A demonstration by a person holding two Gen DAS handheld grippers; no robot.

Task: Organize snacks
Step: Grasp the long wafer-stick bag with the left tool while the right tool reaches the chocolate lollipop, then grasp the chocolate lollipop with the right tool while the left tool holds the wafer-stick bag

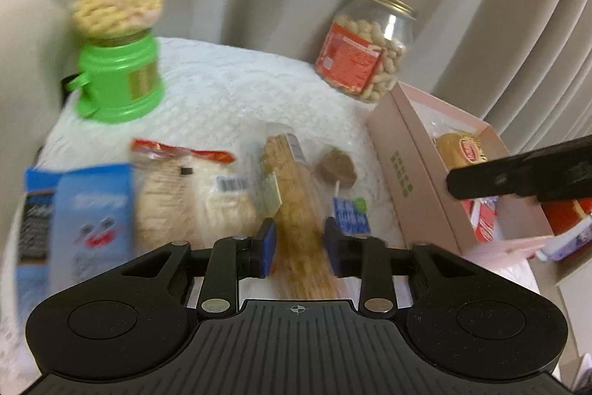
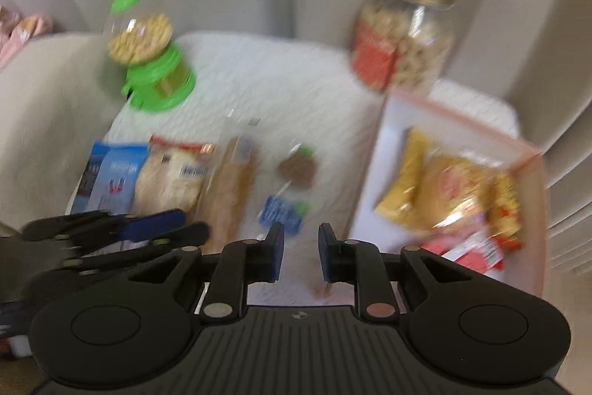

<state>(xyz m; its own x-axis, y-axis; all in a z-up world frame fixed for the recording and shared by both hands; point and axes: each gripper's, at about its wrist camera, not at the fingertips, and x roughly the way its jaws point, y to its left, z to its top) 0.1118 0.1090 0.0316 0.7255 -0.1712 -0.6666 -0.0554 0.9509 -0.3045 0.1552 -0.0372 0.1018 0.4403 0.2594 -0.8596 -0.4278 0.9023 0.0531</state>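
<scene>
Left wrist: cracker sleeve (image 1: 296, 210) between fingers (image 1: 267, 247)

Both views smeared by motion. Blue packet (image 1: 79, 224) print unreadable, lower end cut off behind the left tongs (image 1: 299, 247). Long cracker sleeve (image 1: 296, 210) near end hidden between the pads. Wrappers in the pink box (image 2: 373, 173) blurred; right tongs (image 1: 518, 174) cropped by the frame edge.

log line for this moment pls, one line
left gripper: jaws open around long cracker pack | right gripper: open, empty, near pink box | lollipop on table
</scene>
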